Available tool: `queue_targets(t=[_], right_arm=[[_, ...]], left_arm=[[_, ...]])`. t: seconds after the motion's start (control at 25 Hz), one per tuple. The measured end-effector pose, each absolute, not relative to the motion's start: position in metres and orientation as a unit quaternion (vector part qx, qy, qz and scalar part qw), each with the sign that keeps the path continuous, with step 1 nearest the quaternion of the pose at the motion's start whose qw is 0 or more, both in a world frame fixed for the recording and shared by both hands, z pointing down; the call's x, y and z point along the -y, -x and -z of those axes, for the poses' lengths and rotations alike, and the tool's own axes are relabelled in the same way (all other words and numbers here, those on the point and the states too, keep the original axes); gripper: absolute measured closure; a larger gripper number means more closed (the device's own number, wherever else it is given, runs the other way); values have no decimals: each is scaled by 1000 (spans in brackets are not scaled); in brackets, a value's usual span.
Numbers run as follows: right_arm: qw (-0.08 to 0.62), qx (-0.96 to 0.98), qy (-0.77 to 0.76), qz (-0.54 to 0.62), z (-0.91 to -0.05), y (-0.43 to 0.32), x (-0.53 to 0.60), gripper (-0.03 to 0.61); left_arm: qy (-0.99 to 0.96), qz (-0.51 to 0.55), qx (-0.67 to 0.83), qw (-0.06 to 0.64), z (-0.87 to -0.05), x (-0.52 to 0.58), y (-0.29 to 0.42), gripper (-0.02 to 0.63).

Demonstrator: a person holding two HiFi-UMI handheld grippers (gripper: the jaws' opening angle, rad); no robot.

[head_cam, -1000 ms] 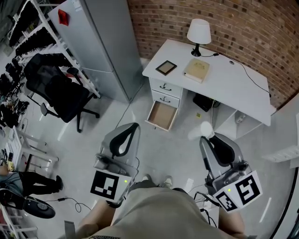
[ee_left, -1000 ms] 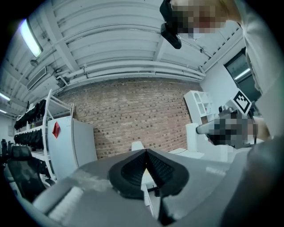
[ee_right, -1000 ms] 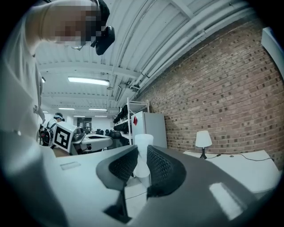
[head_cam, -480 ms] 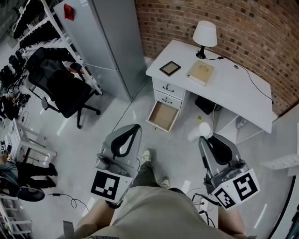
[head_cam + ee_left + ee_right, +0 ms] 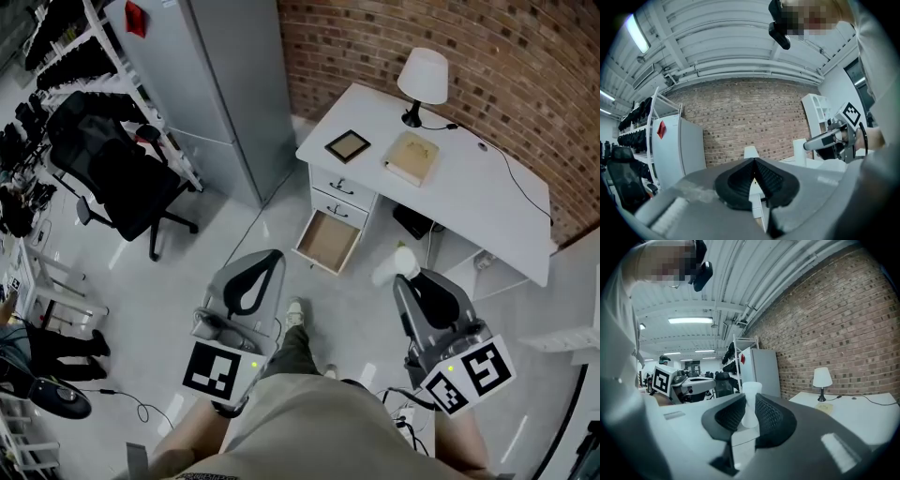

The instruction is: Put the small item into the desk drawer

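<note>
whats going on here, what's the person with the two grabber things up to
A person stands facing a white desk, with a gripper in each hand. The right gripper is shut on a small white item. The left gripper is shut with nothing between its fingers. The desk's bottom drawer is pulled open and looks empty. The item is not yet in it.

Your head camera looks steeply down, far above the desk (image 5: 450, 178) in its upper right, with the left gripper (image 5: 270, 255) and right gripper (image 5: 405, 277) near and low in the frame. Each gripper camera sits close behind its own jaws, tilted up toward the brick wall (image 5: 750, 117). The left one catches the right gripper at its right edge. The right one, looking past the small white item (image 5: 751, 401) between its jaws, catches the left gripper at centre left. All three share the wall.
</note>
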State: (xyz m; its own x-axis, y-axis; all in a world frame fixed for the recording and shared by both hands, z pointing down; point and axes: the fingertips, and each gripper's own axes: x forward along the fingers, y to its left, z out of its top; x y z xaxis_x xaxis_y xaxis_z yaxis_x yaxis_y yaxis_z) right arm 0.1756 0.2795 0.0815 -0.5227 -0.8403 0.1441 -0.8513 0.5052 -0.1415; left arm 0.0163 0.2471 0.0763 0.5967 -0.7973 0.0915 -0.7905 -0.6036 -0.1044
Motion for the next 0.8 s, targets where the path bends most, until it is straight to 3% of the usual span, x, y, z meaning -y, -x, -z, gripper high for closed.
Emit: queue_targets(t=[0.8], right_arm=[[94, 825, -525, -188, -167, -118, -35, 509]], left_arm=[[918, 132, -374, -15, -165, 1, 29, 611]])
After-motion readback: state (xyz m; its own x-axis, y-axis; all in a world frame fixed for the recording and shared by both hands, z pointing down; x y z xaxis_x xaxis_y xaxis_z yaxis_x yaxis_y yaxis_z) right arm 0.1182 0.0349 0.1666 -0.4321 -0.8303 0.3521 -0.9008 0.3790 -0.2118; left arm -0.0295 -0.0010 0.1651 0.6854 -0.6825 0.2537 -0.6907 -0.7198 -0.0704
